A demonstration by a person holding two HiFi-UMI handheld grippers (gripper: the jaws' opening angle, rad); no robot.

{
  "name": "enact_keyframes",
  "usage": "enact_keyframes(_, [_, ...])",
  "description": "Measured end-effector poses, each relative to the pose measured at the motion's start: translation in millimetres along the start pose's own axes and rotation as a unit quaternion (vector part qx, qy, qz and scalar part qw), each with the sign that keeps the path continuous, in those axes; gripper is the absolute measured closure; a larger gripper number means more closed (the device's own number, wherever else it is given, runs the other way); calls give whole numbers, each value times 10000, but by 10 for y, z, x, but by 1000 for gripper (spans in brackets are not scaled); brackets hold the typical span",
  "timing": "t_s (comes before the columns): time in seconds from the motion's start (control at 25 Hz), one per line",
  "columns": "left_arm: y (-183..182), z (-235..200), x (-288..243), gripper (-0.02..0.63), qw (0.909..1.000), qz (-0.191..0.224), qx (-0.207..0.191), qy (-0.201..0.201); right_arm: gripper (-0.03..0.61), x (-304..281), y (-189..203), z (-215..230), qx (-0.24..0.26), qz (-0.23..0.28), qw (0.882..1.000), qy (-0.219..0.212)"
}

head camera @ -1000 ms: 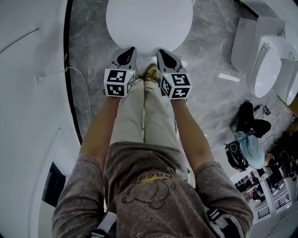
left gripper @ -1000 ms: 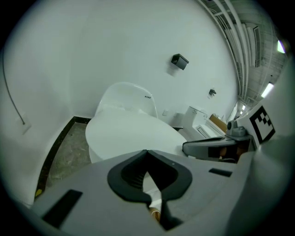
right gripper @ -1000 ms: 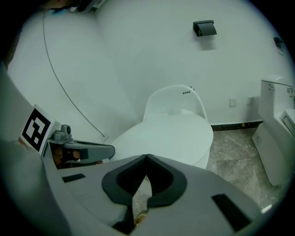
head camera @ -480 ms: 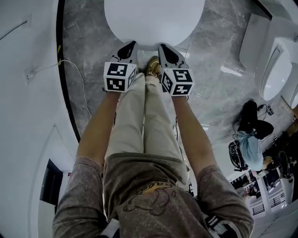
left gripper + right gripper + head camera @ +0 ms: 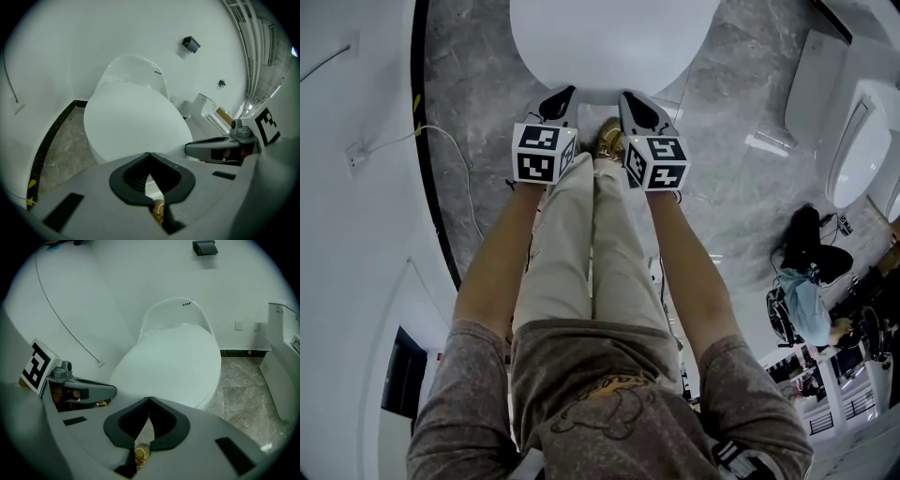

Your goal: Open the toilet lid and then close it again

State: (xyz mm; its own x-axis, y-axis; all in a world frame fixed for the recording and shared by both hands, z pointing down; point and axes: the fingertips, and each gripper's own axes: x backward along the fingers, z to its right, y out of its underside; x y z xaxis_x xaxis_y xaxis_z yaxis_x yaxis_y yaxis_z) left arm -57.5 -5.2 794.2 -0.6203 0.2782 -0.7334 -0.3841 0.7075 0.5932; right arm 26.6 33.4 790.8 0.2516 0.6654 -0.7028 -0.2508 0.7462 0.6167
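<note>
Lid (image 5: pixel 609 37) x1 down; L tongs (image 5: pixel 566 91), R tongs (image 5: pixel 622 94) (x2) tips together.

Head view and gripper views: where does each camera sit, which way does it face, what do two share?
Head view: head-mounted, looks down; arms, legs, white oval toilet lid.
Left gripper view: on left gripper, faces lid over shut jaws.
Right gripper view: on right gripper, likewise.
Shared: the lid; gripper views show each other's gripper.

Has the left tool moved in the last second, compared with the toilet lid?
No, not noticeably. The left tool still points at the front edge of the closed toilet lid, as before; only the view shifted slightly.
</note>
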Motion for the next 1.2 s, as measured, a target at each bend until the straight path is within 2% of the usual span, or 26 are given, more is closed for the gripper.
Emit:
enact_keyframes(0.2, [5, 0, -5, 604, 10000, -85, 16, 5, 552, -3, -1, 3, -19, -65, 10000, 3])
enact_keyframes(0.4, [-335, 154, 268, 604, 9999, 128, -11, 90, 552, 283, -423, -99, -111, 222, 9997, -13])
enact_keyframes(0.6, [-1212, 471, 983, 604, 9971, 728, 139, 198, 552, 975, -1316, -378, -97, 745, 9971, -100])
enact_keyframes(0.84, [-2497, 891, 2188, 604, 9867, 1540, -357, 374, 552, 2085, -2504, -862, 201, 1555, 9875, -191])
enact_keyframes(1.04, [-3011, 1331, 3182, 604, 9741, 2047, -801, 524, 552, 3066, -2965, -1209, 539, 2037, 9771, -288])
enact_keyframes(1.2, [-3181, 1607, 3842, 604, 9663, 2305, -987, 584, 552, 3777, -3128, -1400, 688, 2402, 9679, -277])
